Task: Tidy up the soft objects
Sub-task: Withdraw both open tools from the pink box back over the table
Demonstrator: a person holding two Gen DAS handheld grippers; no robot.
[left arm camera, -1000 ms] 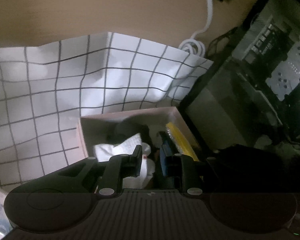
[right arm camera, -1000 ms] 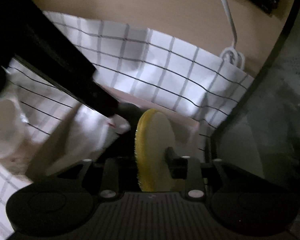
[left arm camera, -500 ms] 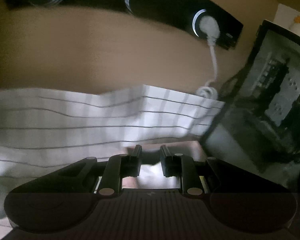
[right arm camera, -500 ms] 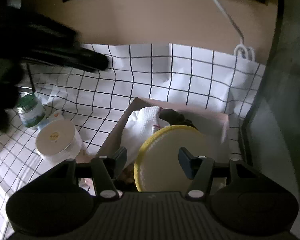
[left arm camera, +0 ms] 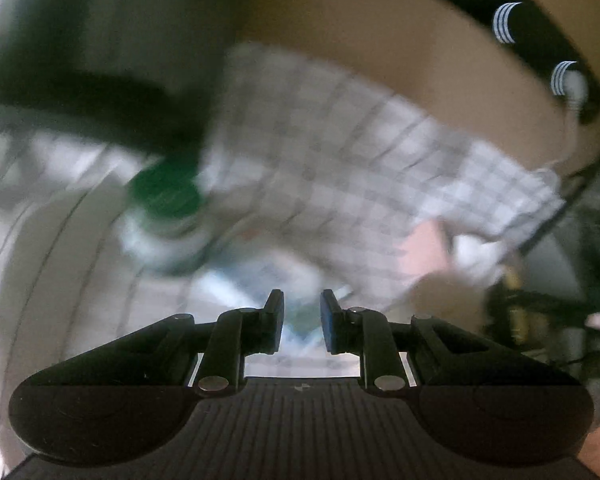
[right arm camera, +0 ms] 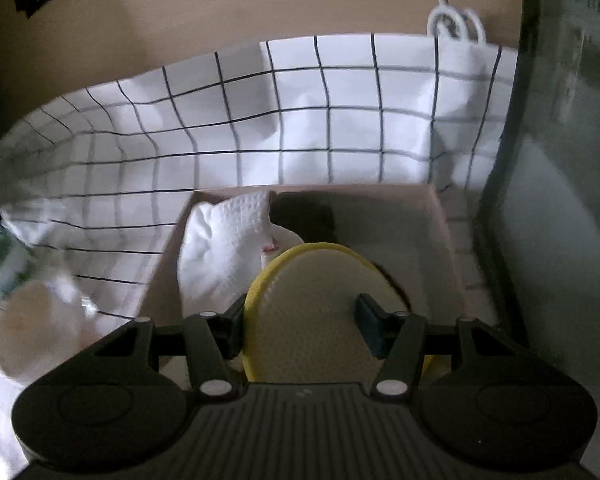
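Observation:
In the right wrist view a pink cardboard box (right arm camera: 436,216) stands on a white checked cloth (right arm camera: 300,120). It holds a white waffle towel (right arm camera: 228,240), a dark object (right arm camera: 304,216) behind it, and a round yellow-rimmed sponge pad (right arm camera: 312,304). My right gripper (right arm camera: 304,324) is open; the pad lies flat between its wide-spread fingers, over the box. The left wrist view is blurred by motion. My left gripper (left arm camera: 302,320) is empty, its jaws a small gap apart, over the cloth left of the box (left arm camera: 424,248).
A green-capped jar (left arm camera: 164,208) stands on the cloth at the left, also at the right wrist view's left edge (right arm camera: 0,256), beside a round white tub (right arm camera: 32,320). A dark glass case (right arm camera: 560,160) stands right of the box. A white cable (right arm camera: 452,24) and a black power strip (left arm camera: 540,40) lie behind.
My left gripper let go of the white towel in the box and swung away to the left. My right gripper opened and released the yellow pad, which tipped from upright to flat.

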